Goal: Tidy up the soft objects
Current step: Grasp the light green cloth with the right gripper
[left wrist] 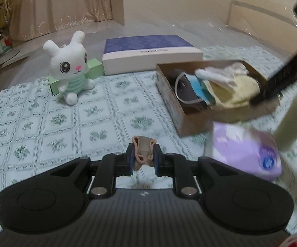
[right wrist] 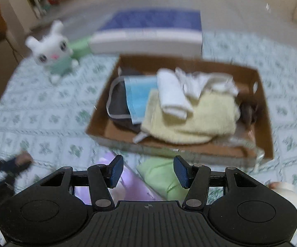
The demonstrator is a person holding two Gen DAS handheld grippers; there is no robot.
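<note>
A small beige stocking-like fabric piece with ruffled edges (left wrist: 144,151) is pinched and bunched above the patterned cloth. In the open brown cardboard box (right wrist: 264,111) a pale yellow fuzzy towel (right wrist: 191,121) lies under a rolled white cloth (right wrist: 174,94), beside a blue pleated face mask (right wrist: 138,96).

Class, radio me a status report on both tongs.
Left tongs shut on beige sock. Right tongs open, empty, above green cloth. Cardboard box ahead, unobstructed.
</note>
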